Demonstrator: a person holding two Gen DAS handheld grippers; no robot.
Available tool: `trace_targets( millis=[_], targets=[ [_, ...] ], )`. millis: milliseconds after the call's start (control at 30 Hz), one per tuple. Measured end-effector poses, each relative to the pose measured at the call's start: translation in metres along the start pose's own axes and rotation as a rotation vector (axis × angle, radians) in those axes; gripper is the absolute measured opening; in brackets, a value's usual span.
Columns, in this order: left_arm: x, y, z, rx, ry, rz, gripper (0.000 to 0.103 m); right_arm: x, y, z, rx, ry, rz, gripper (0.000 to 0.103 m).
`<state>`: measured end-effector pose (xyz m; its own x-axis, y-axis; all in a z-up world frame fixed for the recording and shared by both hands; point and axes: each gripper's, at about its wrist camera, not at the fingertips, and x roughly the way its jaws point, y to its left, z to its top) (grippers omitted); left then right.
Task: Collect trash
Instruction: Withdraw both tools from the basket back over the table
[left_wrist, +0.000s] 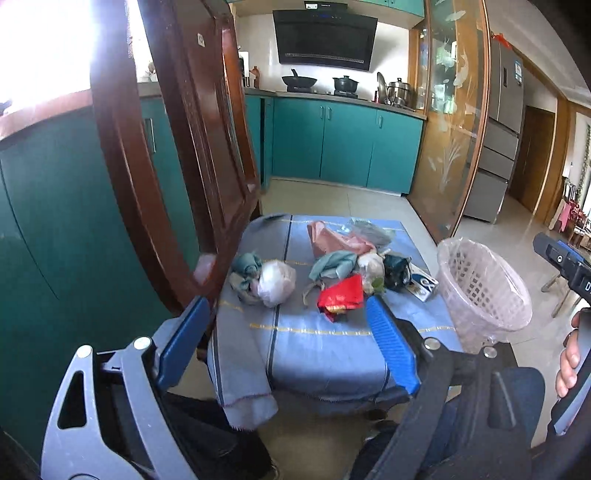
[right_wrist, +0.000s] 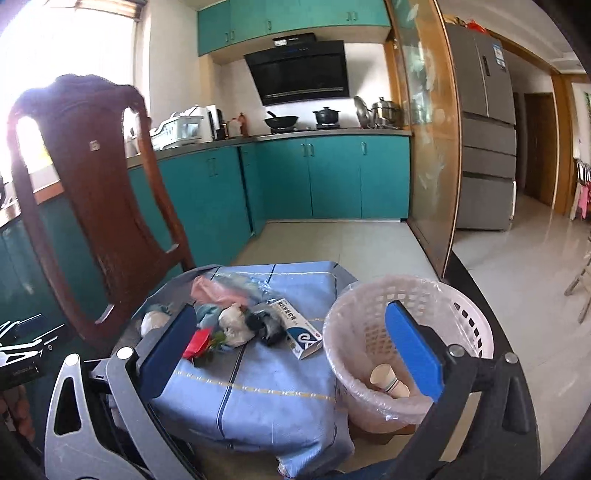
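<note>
Several pieces of trash lie on a chair seat covered with a blue cloth (left_wrist: 317, 343): a red wrapper (left_wrist: 341, 297), a white crumpled bag (left_wrist: 277, 282), teal rags (left_wrist: 332, 264), a pink bag (left_wrist: 334, 238), a dark wad (left_wrist: 397, 271) and a white-blue box (left_wrist: 424, 284) (right_wrist: 301, 330). A white lined basket (left_wrist: 484, 291) (right_wrist: 406, 350) stands to the right of the seat, with paper cups (right_wrist: 388, 380) inside. My left gripper (left_wrist: 288, 314) is open and empty, above the near part of the seat. My right gripper (right_wrist: 291, 314) is open and empty, between the seat and the basket.
A wooden chair back (left_wrist: 184, 147) (right_wrist: 92, 203) rises at the left. Teal kitchen cabinets (left_wrist: 347, 147) line the back, a glass sliding door (left_wrist: 454, 122) and a fridge (left_wrist: 498, 129) stand at the right. The floor is pale tile (right_wrist: 332, 243).
</note>
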<state>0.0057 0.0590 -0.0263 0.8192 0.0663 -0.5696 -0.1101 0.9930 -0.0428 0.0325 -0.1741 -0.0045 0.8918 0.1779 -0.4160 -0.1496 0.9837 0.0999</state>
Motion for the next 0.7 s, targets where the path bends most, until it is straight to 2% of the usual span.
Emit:
trace_targets(
  millis=[200, 333, 467, 533, 567, 633, 667, 700],
  targets=[
    [0.013, 0.000, -0.001, 0.009, 0.037, -0.033, 0.087, 0.009, 0.000, -0.008, -0.008, 0.050, -0.045, 0.100],
    [0.034, 0.005, 0.012, 0.011, 0.067, -0.058, 0.087, 0.021, -0.002, -0.001, -0.009, 0.075, -0.080, 0.100],
    [0.062, 0.009, 0.032, 0.024, 0.096, -0.047, 0.087, 0.031, -0.007, 0.011, 0.034, 0.091, -0.055, 0.100],
    [0.077, 0.007, 0.034, 0.038, 0.112, -0.063, 0.087, 0.040, -0.005, 0.015, 0.029, 0.101, -0.009, 0.099],
    [0.083, 0.005, 0.034, 0.045, 0.121, -0.067, 0.087, 0.047, -0.002, 0.016, 0.010, 0.107, -0.007, 0.097],
    [0.099, 0.001, 0.031, 0.065, 0.160, -0.088, 0.087, 0.065, 0.006, 0.016, -0.032, 0.129, -0.021, 0.085],
    [0.108, -0.001, 0.028, 0.075, 0.186, -0.104, 0.087, 0.078, 0.010, 0.014, -0.051, 0.149, -0.015, 0.081],
    [0.112, -0.003, 0.026, 0.081, 0.196, -0.112, 0.086, 0.089, 0.014, 0.012, -0.060, 0.169, 0.000, 0.074]
  ],
)
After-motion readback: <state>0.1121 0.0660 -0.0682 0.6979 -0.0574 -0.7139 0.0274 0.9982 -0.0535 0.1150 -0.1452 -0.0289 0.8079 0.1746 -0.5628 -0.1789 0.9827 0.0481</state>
